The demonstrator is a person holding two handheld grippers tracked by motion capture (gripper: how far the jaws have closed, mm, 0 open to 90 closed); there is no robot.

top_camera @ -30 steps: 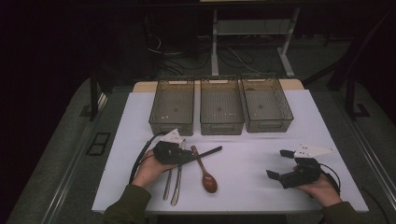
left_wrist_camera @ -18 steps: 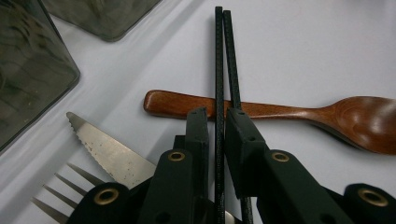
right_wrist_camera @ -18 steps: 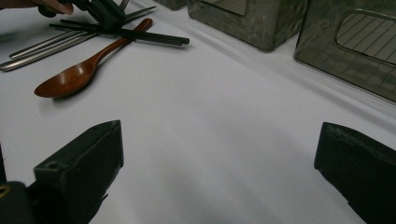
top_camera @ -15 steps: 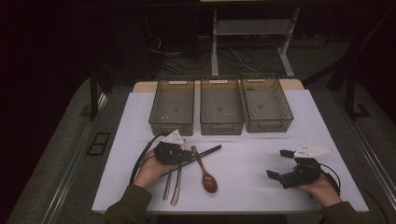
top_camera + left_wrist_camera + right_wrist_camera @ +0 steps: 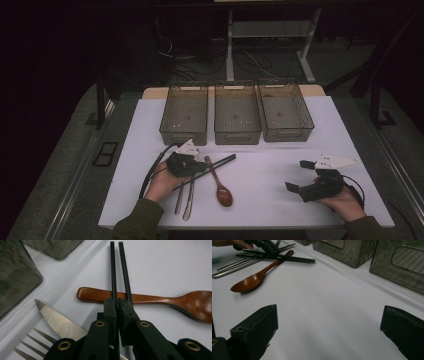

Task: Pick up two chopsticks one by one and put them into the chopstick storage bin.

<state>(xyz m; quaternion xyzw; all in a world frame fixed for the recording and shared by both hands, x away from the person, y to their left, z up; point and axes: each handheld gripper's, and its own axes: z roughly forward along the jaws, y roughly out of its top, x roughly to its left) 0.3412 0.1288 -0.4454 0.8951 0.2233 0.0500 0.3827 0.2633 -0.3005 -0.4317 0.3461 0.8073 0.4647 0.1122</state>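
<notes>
My left gripper [image 5: 198, 168] [image 5: 117, 303] is shut on a pair of black chopsticks [image 5: 221, 163] [image 5: 120, 270]; its jaws have just been closing, with the sticks pinched between the pads. The chopsticks lie across the handle of a brown wooden spoon [image 5: 220, 186] [image 5: 160, 300] on the white table. A serrated knife [image 5: 57, 320] and a fork [image 5: 32, 340] lie under the gripper. At the table's right front my right gripper [image 5: 298, 175] [image 5: 329, 327] stands wide open over bare table with nothing between its jaws. From its view the left gripper [image 5: 270, 250] and chopsticks [image 5: 287, 258] sit far left.
Three smoky clear bins [image 5: 184, 112] [image 5: 237, 112] [image 5: 286, 111] stand in a row at the back of the white table [image 5: 265, 165]. The knife [image 5: 179, 197] and fork [image 5: 190, 200] handles point toward the front edge. Dark floor surrounds the table.
None of the cutlery has moved. The left gripper's jaws have drawn slightly tighter on the chopsticks. Both hands stay where they were.
</notes>
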